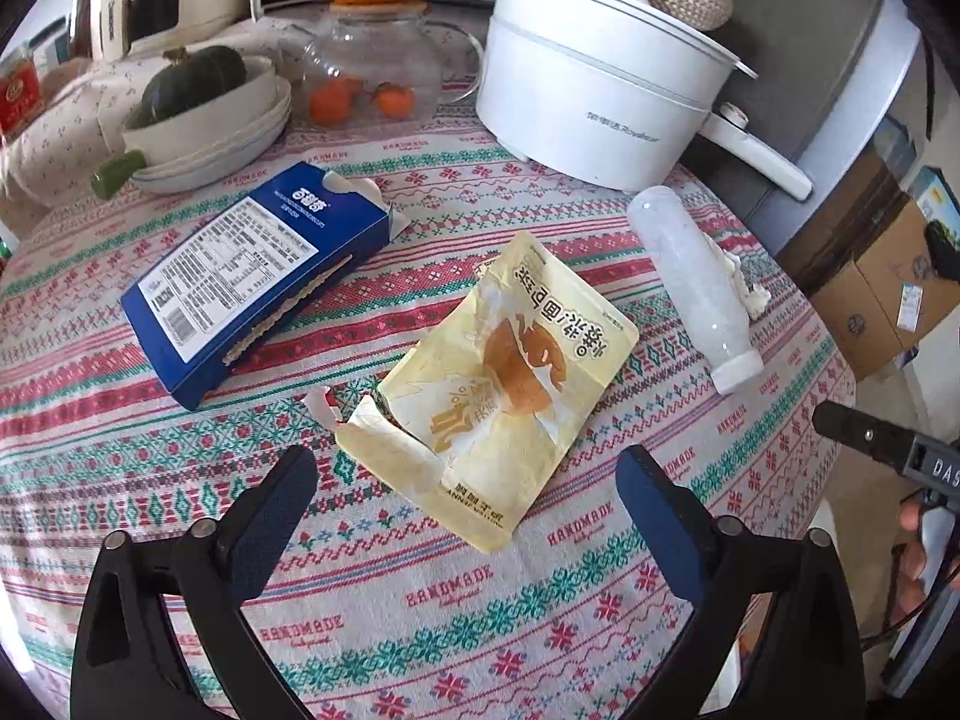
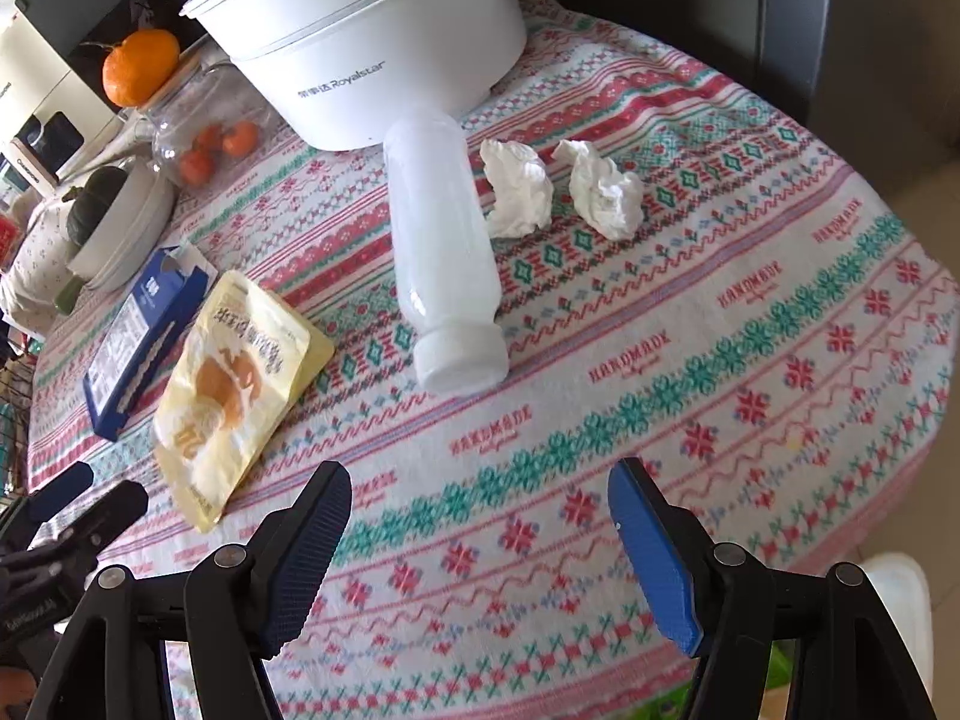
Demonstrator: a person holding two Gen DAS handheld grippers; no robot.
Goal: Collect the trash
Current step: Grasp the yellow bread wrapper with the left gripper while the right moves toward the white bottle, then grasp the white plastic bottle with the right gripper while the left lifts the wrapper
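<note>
A torn yellow snack bag (image 1: 504,384) lies flat on the patterned tablecloth, just ahead of my open, empty left gripper (image 1: 468,468). A blue carton (image 1: 252,276) lies to its left. A white plastic bottle (image 1: 696,276) lies on its side to the right. In the right wrist view the bottle (image 2: 444,252) lies ahead of my open, empty right gripper (image 2: 480,486), with two crumpled white tissues (image 2: 519,189) (image 2: 603,189) beside it. The yellow bag (image 2: 234,384) and the blue carton (image 2: 138,336) are at the left there.
A white electric pot (image 1: 600,84) stands at the back of the round table. A glass teapot (image 1: 372,72) with small oranges, stacked bowls (image 1: 210,126) holding a dark squash, and appliances stand behind. Cardboard boxes (image 1: 888,288) stand on the floor at right.
</note>
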